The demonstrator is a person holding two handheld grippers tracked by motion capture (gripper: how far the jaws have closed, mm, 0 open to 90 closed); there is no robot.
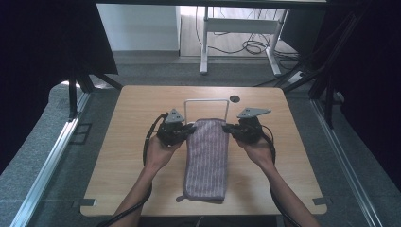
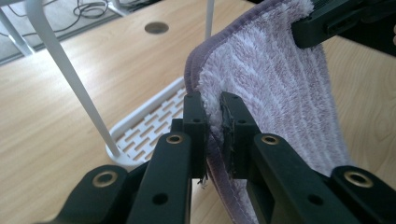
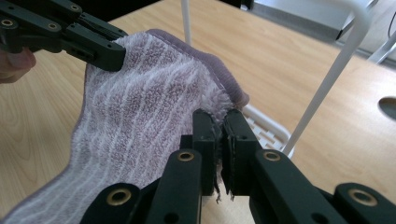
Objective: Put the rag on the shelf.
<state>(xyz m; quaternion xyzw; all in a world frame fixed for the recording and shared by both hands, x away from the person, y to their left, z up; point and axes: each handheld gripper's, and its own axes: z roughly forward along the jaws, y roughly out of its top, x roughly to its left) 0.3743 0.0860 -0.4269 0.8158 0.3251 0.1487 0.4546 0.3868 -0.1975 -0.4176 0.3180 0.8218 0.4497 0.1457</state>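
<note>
A purple striped towel (image 1: pixel 206 158) lies lengthwise on the wooden table (image 1: pixel 127 156), its far end lifted. My left gripper (image 1: pixel 190 128) is shut on the towel's far left corner (image 2: pixel 212 116), and my right gripper (image 1: pixel 227 127) is shut on the far right corner (image 3: pixel 223 112). The towel (image 2: pixel 280 93) hangs stretched between the two grippers, just in front of a white wire rack (image 1: pixel 206 106). In the right gripper view the towel (image 3: pixel 140 121) slopes down toward the table, and the left gripper (image 3: pixel 109 51) pinches its other corner.
The white rack has a slotted base (image 2: pixel 149 123) and thin upright posts (image 3: pixel 327 84) rising behind the towel. A round cable hole (image 1: pixel 234 98) sits near the table's far edge. A white desk frame (image 1: pixel 236 33) stands on the floor beyond the table.
</note>
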